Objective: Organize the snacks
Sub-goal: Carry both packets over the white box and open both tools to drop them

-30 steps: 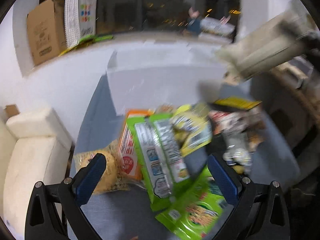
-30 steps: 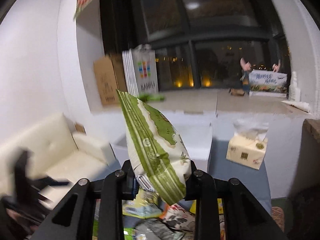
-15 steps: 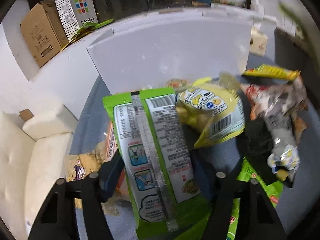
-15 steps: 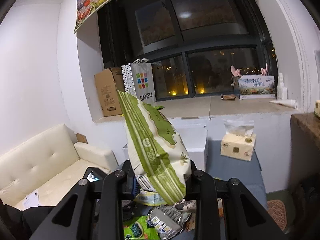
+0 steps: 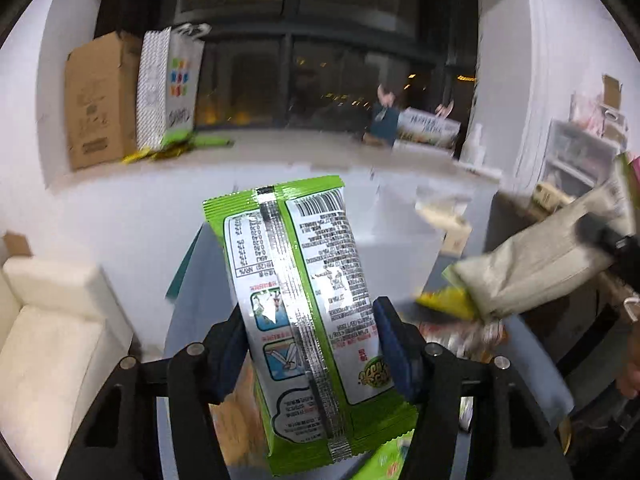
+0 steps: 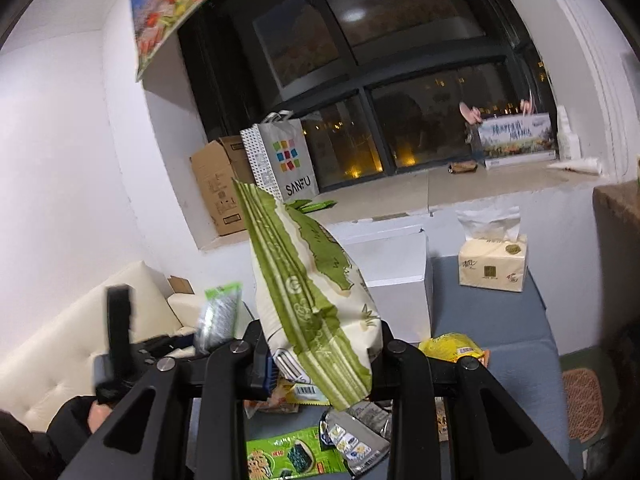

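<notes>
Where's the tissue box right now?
In the right wrist view the tissue box sits at the far right of the blue-grey table, just right of the white box and below the window sill.

White box [image 6: 394, 264] perhaps blocks tabletop rear

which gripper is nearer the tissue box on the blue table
Right. The right gripper, shut on a green-striped snack bag, sits left of and below the tissue box. The left gripper, holding a green packet, is farther left, by the sofa.
</notes>
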Demonstrator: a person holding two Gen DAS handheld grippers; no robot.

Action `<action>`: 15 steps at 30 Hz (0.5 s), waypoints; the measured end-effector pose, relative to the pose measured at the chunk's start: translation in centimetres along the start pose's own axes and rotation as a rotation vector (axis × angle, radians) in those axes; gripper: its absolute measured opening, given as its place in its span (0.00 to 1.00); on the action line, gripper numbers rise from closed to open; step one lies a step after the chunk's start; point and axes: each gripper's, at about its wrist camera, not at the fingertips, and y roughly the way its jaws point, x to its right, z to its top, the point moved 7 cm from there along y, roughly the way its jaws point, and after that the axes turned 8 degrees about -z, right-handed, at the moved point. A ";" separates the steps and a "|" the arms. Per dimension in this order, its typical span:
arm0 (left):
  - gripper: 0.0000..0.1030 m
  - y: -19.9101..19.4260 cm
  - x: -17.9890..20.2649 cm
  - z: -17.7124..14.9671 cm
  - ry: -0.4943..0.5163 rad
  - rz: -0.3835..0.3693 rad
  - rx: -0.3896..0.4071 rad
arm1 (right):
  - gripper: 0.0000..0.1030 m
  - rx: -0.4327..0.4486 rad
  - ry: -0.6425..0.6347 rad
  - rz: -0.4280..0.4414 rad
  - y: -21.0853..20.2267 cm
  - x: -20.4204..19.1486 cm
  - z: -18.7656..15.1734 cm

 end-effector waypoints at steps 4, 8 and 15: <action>0.63 2.4 -1.5 5.2 0.022 -0.026 0.037 | 0.31 -0.018 0.033 0.003 3.0 1.0 3.5; 0.63 8.6 -2.6 10.5 0.049 -0.044 0.000 | 0.31 0.035 0.020 -0.057 6.9 1.7 8.4; 0.63 18.2 -4.9 13.2 0.075 -0.045 -0.128 | 0.31 -0.059 -0.074 -0.211 18.5 3.2 12.4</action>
